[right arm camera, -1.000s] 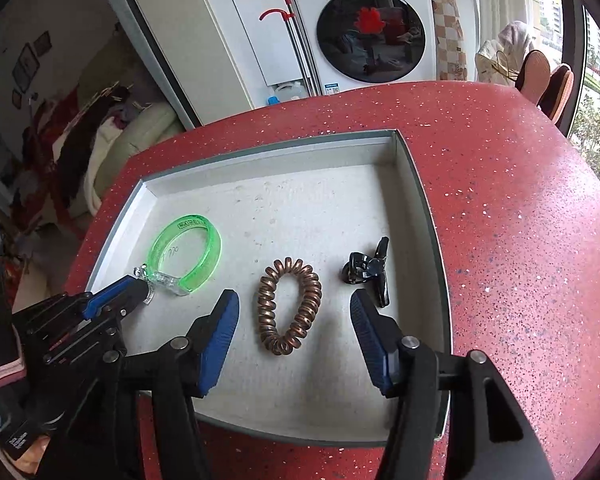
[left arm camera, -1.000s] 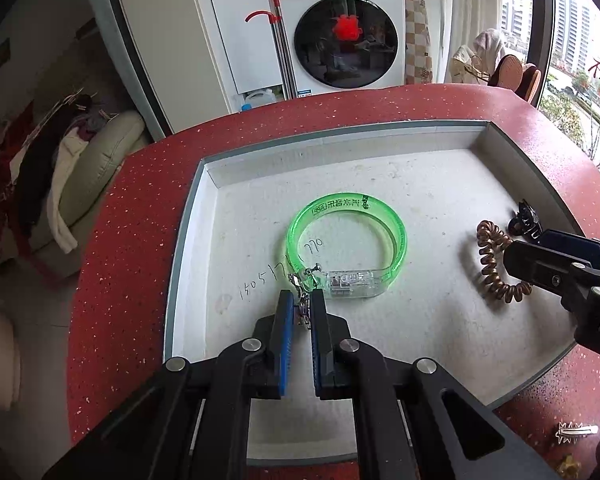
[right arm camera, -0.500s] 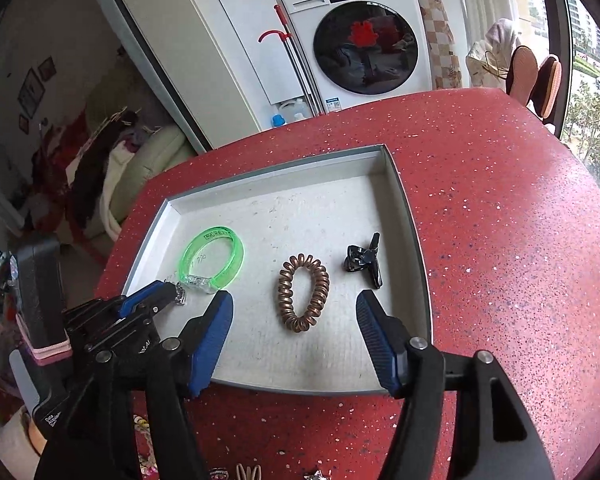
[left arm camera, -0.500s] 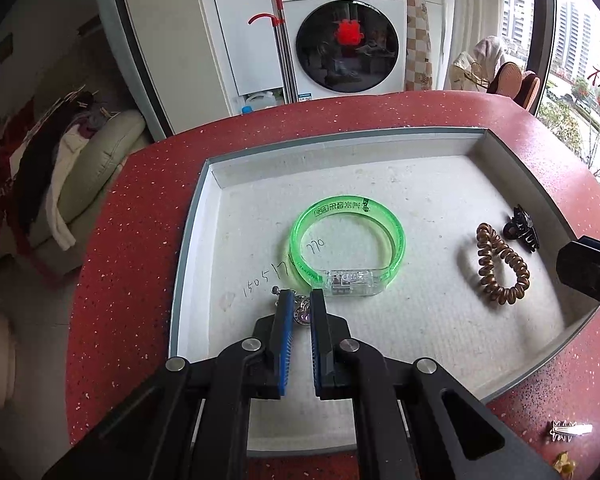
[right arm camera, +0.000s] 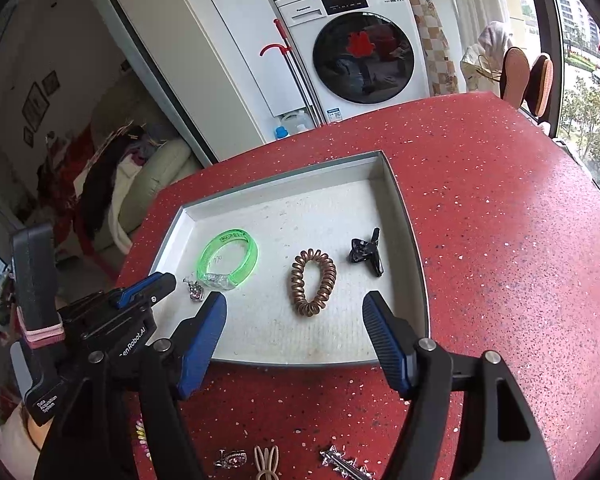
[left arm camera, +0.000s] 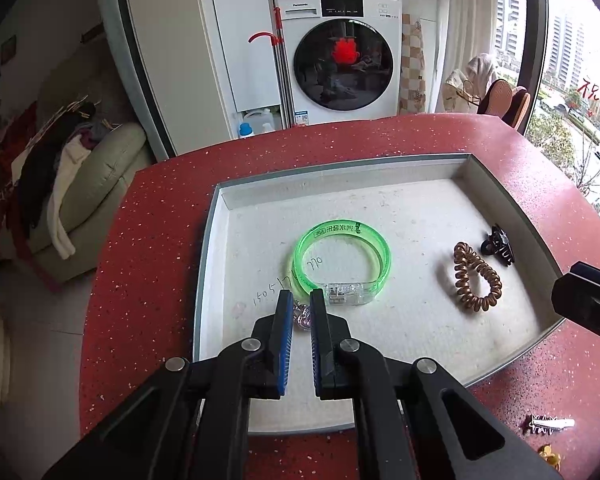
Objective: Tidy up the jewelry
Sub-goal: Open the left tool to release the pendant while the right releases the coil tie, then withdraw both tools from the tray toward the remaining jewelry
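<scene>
A grey tray (left arm camera: 219, 280) (right arm camera: 405, 216) on the red table holds a green translucent bangle (left arm camera: 340, 229) (right arm camera: 228, 236), a copper coil hair tie (left arm camera: 460, 256) (right arm camera: 296, 280) and a black claw clip (left arm camera: 498, 244) (right arm camera: 366, 254). My left gripper (left arm camera: 301, 300) (right arm camera: 168, 280) is shut at the tray's front left. A small silver and pink pendant (left arm camera: 302, 317) (right arm camera: 195, 291) lies on the tray floor just past its tips, and the right wrist view shows a gap between them. My right gripper (right arm camera: 293, 297) hovers over the tray's front edge, short of the hair tie. Its jaws are opening with nothing between them.
Loose pieces lie on the red table (right arm camera: 500, 240) in front of the tray: a silver toothed clip (left arm camera: 552, 424) (right arm camera: 340, 464), a beige rabbit-shaped pin (right arm camera: 266, 460), a silver jewelled piece (right arm camera: 230, 458) and a gold bit (left arm camera: 550, 454). A washing machine (left arm camera: 340, 60) stands beyond the table.
Both grippers have drawn back and risen from the tray floor. The right jaws have widened and left the hair tie behind. The pendant now lies beyond the left tips.
</scene>
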`<state>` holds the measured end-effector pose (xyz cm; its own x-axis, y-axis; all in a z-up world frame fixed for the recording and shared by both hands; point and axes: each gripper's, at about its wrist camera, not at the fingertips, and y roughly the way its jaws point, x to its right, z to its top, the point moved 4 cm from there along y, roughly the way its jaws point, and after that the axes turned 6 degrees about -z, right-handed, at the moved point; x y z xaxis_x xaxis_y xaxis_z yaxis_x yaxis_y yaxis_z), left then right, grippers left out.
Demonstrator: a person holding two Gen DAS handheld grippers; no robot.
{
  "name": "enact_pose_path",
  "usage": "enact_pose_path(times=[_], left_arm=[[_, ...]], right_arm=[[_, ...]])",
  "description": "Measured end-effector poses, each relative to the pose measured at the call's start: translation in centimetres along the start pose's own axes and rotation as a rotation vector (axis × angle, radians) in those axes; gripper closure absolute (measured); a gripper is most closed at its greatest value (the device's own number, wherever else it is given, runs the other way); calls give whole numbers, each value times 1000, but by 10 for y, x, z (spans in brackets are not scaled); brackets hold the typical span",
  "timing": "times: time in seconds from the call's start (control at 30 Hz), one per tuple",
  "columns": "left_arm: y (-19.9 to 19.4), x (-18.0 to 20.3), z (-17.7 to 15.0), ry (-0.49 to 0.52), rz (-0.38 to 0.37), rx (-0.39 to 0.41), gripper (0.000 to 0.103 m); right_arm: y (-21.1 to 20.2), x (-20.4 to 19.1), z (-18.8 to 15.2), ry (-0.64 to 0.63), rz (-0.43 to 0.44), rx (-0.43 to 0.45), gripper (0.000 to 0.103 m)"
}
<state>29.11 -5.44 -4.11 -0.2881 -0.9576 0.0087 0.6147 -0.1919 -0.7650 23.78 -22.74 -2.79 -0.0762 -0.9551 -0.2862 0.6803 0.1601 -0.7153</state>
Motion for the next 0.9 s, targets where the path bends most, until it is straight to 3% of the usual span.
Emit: enact_pose_path(times=[0.1, 0.17, 0.2, 0.33, 0.43, 0.5, 0.7, 0.9], left_arm=[[-6, -1, 0, -9, -10, 5, 75], [-11, -2, -1, -10, -2, 8, 12], [-16, -4, -2, -21, 23, 30, 0], [-30, -6, -4, -14, 27, 59, 0], [-42, -8, -6, -22, 22, 75, 0], [-50, -9, -7, -27, 17, 86, 0], [-77, -6, -21, -25, 4, 118, 0], [-92, -5, -41, -40, -35, 93, 0]], right_arm=[[-7, -1, -3, 0, 6, 8, 28], [-12, -2, -5, 2, 9, 15, 27], [-14, -2, -6, 3, 11, 19, 24], [-25, -3, -10, 9, 25, 32, 23], [-38, -4, -14, 14, 43, 64, 17], [-47, -5, -16, 22, 58, 94, 0], [-72, -10, -24, 24, 70, 142, 0], [-83, -9, -36, 32, 82, 111, 0]])
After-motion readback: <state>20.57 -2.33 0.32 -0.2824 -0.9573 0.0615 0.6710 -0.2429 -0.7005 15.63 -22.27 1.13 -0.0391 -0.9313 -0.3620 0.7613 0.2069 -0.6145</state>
